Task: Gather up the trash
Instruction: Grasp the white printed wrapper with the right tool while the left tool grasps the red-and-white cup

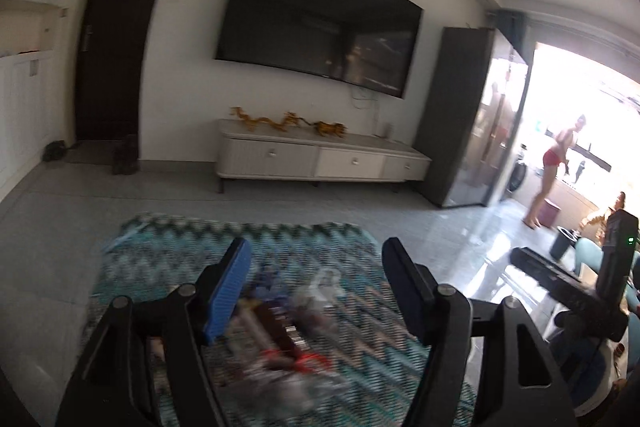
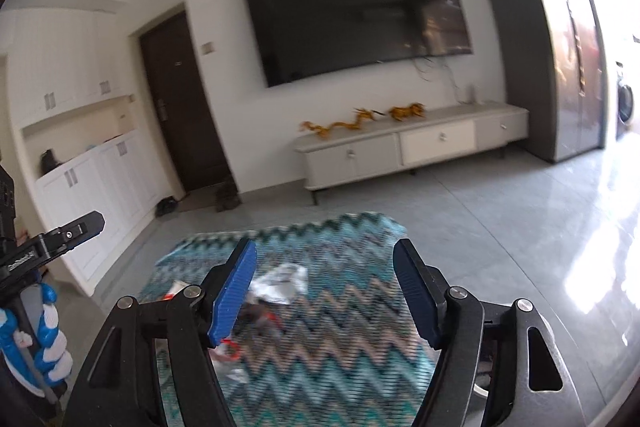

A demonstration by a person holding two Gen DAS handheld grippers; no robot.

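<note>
Blurred trash lies on a teal zigzag rug (image 1: 332,247) on the floor. In the left wrist view a heap of clear plastic and dark wrappers (image 1: 288,323) with a red bit sits below my open left gripper (image 1: 316,263). In the right wrist view a crumpled white wrapper (image 2: 280,283), a dark scrap (image 2: 260,313) and red-and-white pieces (image 2: 230,351) lie on the rug (image 2: 340,327) under and left of my open right gripper (image 2: 326,267). Both grippers are empty and held above the rug.
A white TV cabinet (image 1: 320,159) with golden dragon figures stands under a wall TV (image 1: 320,23). A dark door (image 1: 116,39) is at left, a tall grey cabinet (image 1: 460,115) at right. A person (image 1: 556,171) stands in the bright doorway. The other gripper (image 1: 580,287) shows at right.
</note>
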